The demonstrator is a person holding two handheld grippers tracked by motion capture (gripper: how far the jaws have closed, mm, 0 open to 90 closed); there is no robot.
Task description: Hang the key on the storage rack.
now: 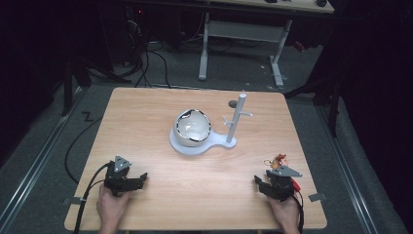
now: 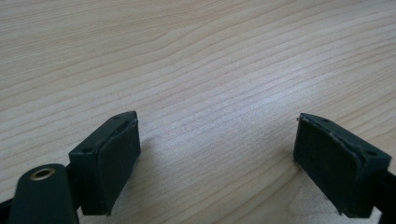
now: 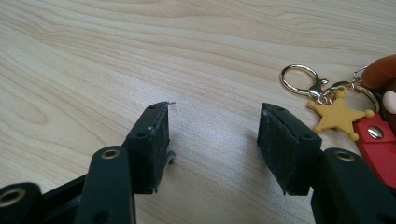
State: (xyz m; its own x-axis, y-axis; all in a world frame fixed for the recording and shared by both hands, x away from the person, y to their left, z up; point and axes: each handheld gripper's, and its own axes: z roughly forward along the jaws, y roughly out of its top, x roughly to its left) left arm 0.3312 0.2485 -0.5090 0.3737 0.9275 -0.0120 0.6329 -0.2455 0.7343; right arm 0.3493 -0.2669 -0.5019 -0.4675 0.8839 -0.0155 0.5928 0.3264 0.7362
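Note:
My left gripper (image 1: pixel 142 178) rests at the table's near left with its jaws wide apart over bare wood; in its own view the left gripper (image 2: pixel 217 154) holds nothing. At the near right, my right gripper (image 1: pixel 257 181) is open too, and the right gripper (image 3: pixel 213 140) has only wood between its pads. A keychain (image 1: pixel 277 161) lies just beyond and right of it: a gold ring (image 3: pixel 299 78), a yellow star charm (image 3: pixel 337 114) and a red tag (image 3: pixel 377 144). A white stand (image 1: pixel 233 127) with a post and pegs rises at mid-table, with a white bowl (image 1: pixel 193 126) on its base.
The wooden table (image 1: pixel 146 112) stands on a dark floor with cables. A white desk frame (image 1: pixel 243 36) stands beyond its far edge. Small metal brackets (image 1: pixel 316 197) clamp the near corners.

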